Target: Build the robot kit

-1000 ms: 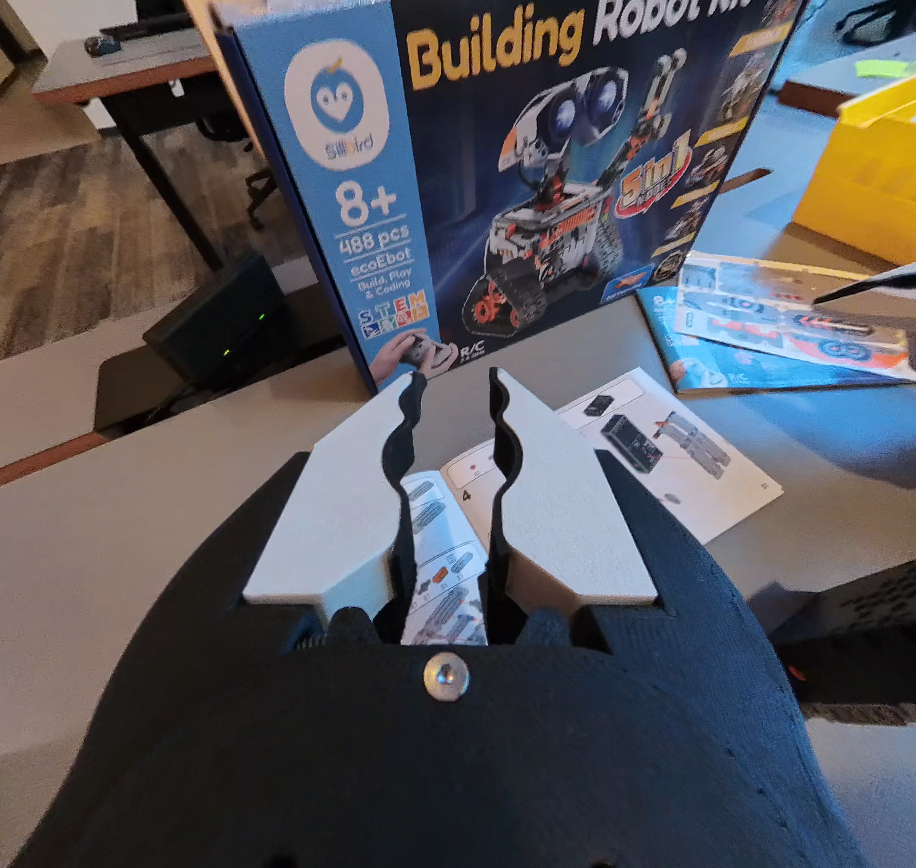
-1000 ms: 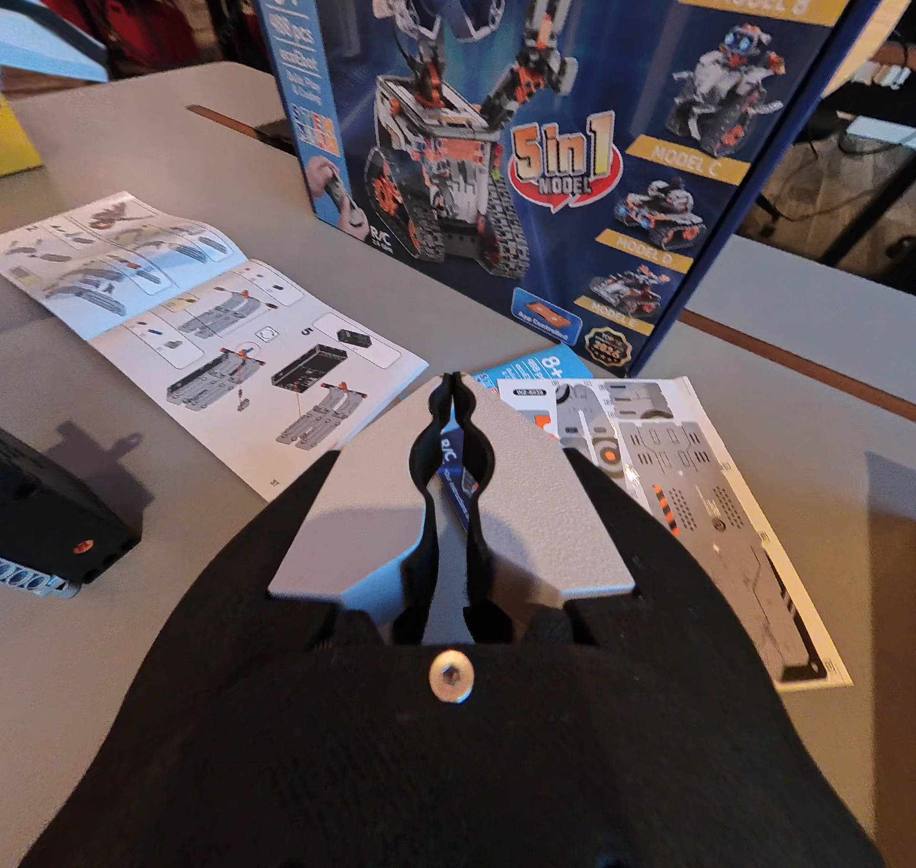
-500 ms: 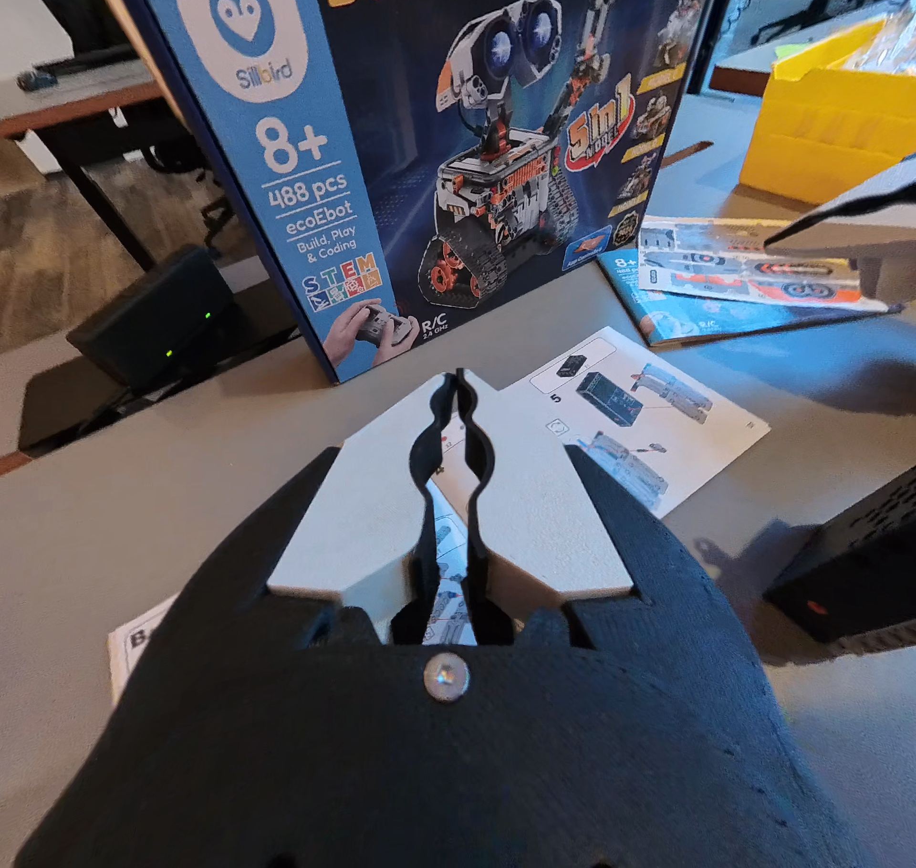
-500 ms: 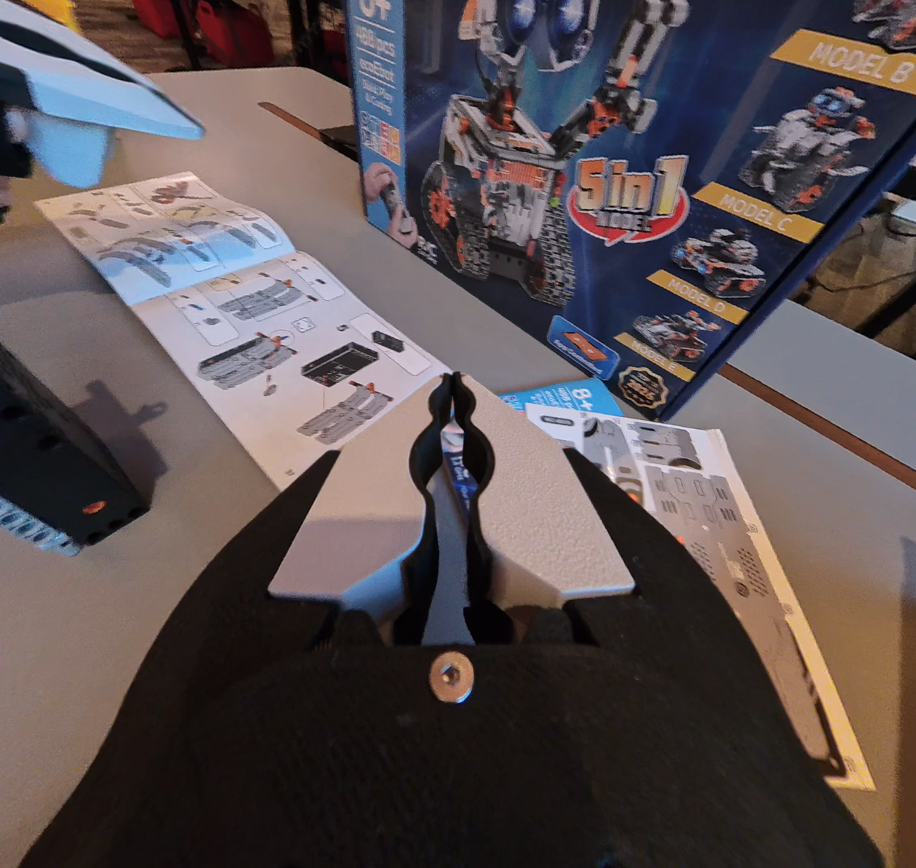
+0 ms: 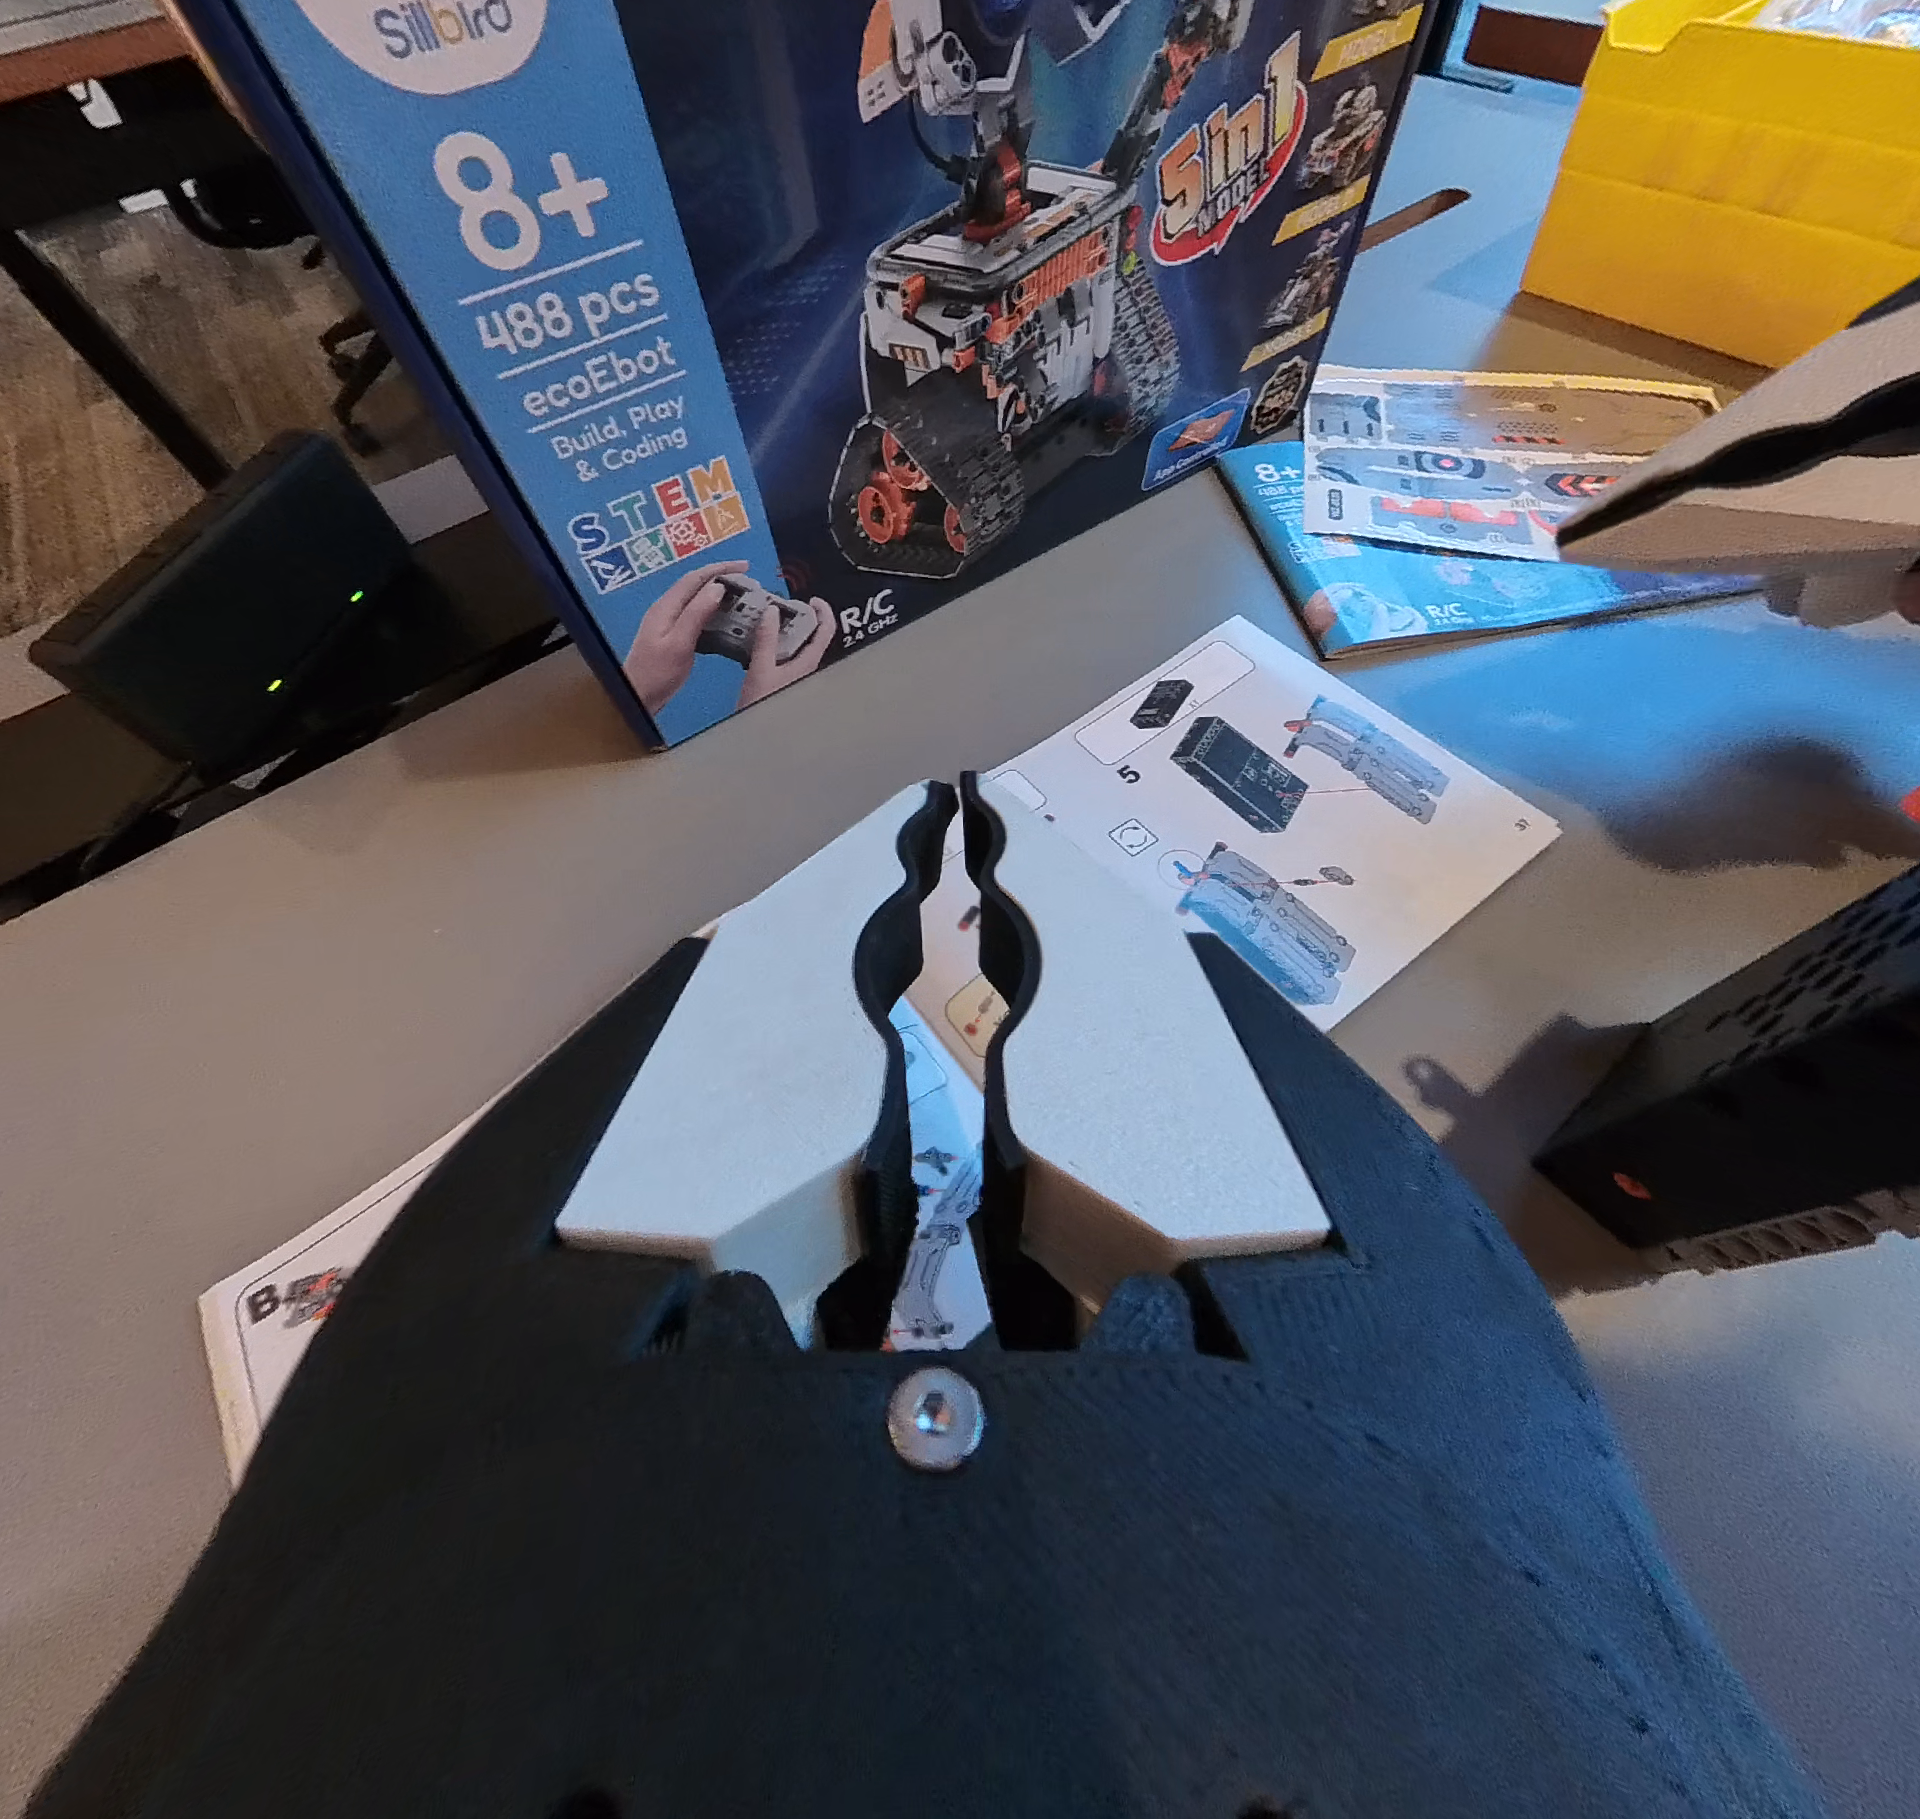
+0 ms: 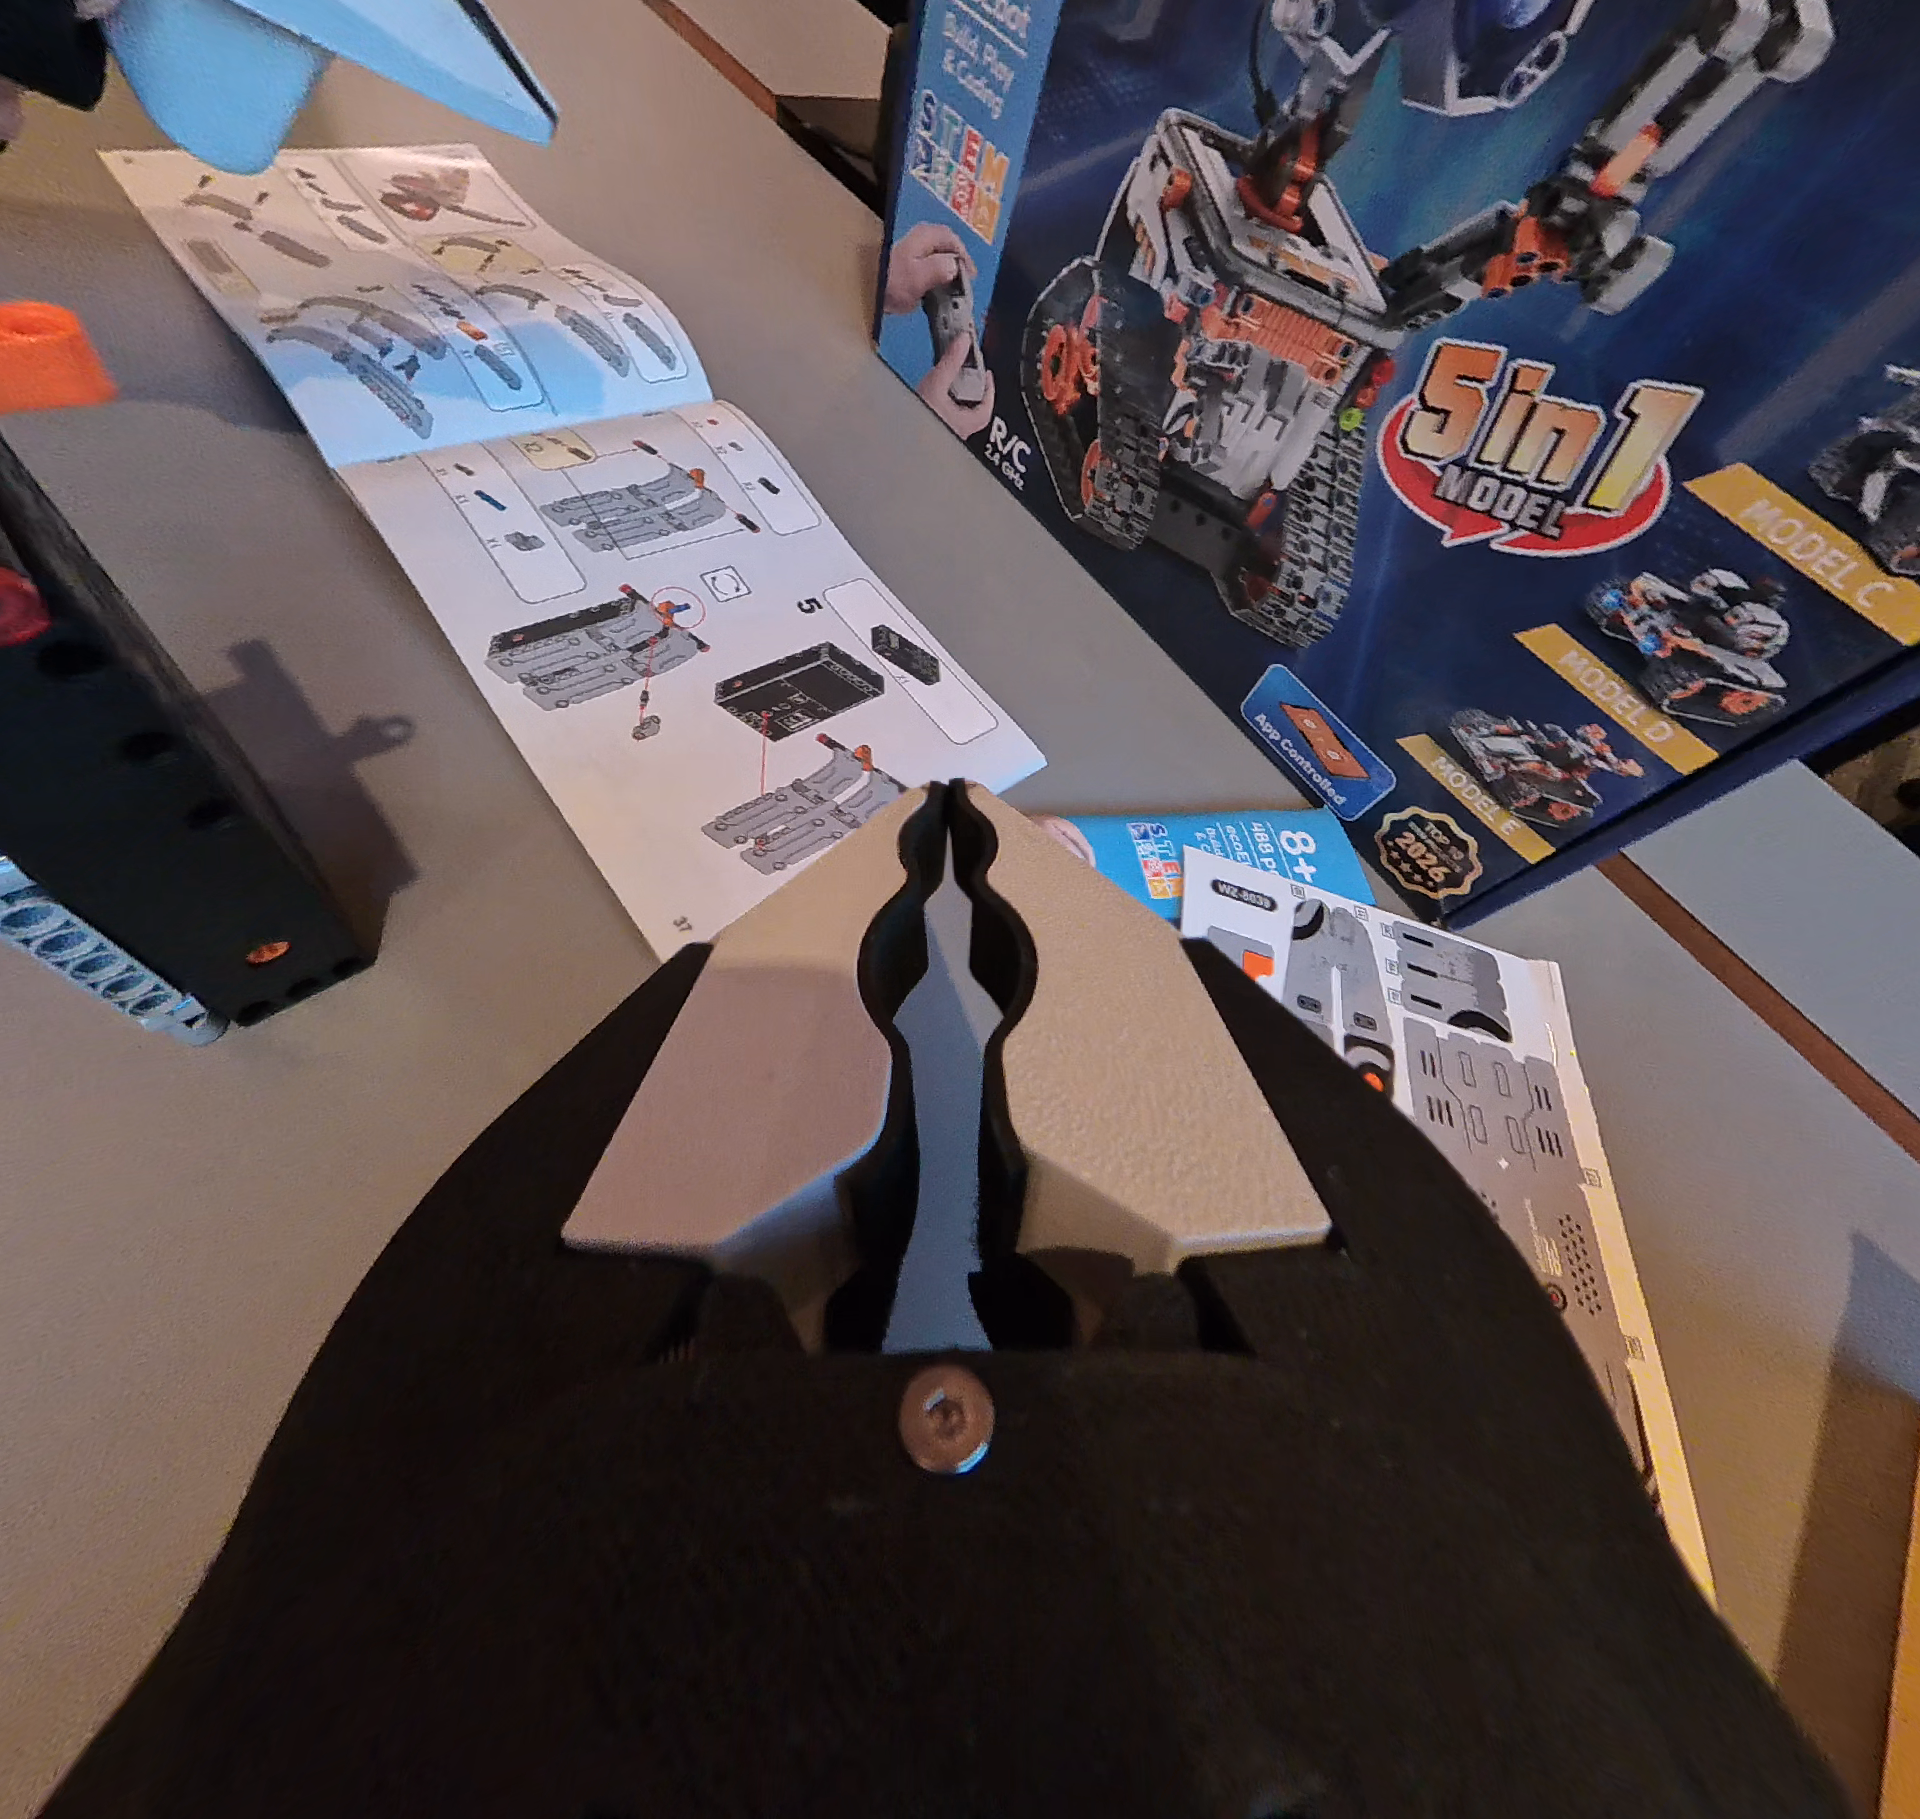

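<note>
Your left gripper (image 5: 958, 798) hovers with its fingertips pinched together and nothing between them, over the open white paper instruction booklet (image 5: 1288, 813) lying flat on the grey table (image 5: 312, 990) before the upright blue cardboard toy box (image 5: 831, 263). Your right gripper (image 6: 951, 798), likewise clenched and empty, hangs above that booklet's near corner, just beside the grey sticker sheet (image 6: 1475, 1094) lying on a blue leaflet (image 6: 1226, 850). A black perforated block (image 6: 156, 782) stands near the booklet.

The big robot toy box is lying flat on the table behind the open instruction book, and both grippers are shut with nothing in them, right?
Not quite. The robot toy box stands upright on the table, not flat; the left wrist view shows it. The rest holds: it is behind the open instruction book, and the left gripper and right gripper are shut on nothing.
</note>
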The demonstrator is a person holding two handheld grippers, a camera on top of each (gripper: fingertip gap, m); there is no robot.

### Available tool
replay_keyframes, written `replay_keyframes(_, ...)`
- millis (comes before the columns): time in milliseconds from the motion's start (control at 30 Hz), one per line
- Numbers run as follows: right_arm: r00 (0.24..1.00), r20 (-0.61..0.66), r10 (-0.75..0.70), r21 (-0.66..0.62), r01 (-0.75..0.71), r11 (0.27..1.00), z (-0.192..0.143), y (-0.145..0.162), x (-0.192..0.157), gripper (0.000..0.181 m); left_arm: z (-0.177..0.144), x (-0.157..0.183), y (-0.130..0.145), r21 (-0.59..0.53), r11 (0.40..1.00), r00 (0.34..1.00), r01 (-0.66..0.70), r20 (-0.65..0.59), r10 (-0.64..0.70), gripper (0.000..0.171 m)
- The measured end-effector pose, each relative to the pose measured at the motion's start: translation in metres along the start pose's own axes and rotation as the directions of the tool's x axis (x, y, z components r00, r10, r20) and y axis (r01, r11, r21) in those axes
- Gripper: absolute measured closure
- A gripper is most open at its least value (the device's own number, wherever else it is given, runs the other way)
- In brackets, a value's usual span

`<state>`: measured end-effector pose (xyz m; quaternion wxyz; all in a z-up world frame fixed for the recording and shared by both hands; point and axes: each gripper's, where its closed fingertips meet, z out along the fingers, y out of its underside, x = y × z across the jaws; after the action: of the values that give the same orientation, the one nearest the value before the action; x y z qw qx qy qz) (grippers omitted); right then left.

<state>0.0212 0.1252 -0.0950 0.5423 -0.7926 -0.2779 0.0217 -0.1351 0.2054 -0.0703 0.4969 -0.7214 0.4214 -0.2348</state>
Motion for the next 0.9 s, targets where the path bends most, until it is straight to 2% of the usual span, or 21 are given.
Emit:
replay_keyframes(267,0.999,0.033,-0.021,0.009,0.020,1.000,-0.010,-0.002,0.001,0.181,-0.009,0.008,-0.006,0.029,0.999,0.994,-0.033,-0.102,0.036,0.166)
replay_keyframes(367,0.990,0.142,0.016,0.047,-0.023,0.999,-0.023,-0.005,-0.006,0.175,-0.019,-0.006,-0.014,0.088,0.996,0.995,0.023,-0.103,-0.014,0.163)
replay_keyframes(467,0.937,0.347,0.042,0.094,-0.079,0.992,-0.037,-0.013,-0.033,0.143,-0.028,-0.025,-0.021,0.158,0.981,0.992,0.110,-0.084,-0.097,0.161)
replay_keyframes(533,0.880,0.473,0.055,0.144,-0.139,0.980,-0.047,-0.023,-0.055,0.107,-0.031,-0.030,-0.024,0.183,0.973,0.988,0.140,-0.093,-0.125,0.161)
replay_keyframes(600,0.829,0.555,0.072,0.164,-0.194,0.967,-0.049,-0.031,-0.072,0.086,-0.032,-0.033,-0.023,0.188,0.971,0.988,0.147,-0.082,-0.133,0.160)
replay_keyframes(633,0.806,0.588,0.065,0.171,-0.202,0.964,-0.049,-0.034,-0.082,0.084,-0.031,-0.032,-0.024,0.190,0.971,0.988,0.146,-0.083,-0.132,0.161)
replay_keyframes(733,0.785,0.616,0.055,0.171,-0.202,0.964,-0.038,-0.037,-0.101,0.089,-0.031,-0.028,-0.025,0.188,0.974,0.990,0.130,-0.087,-0.115,0.161)
replay_keyframes(900,0.758,0.650,0.061,0.132,-0.191,0.973,-0.024,-0.032,-0.120,0.113,-0.030,-0.024,-0.024,0.178,0.979,0.993,0.101,-0.081,-0.087,0.162)
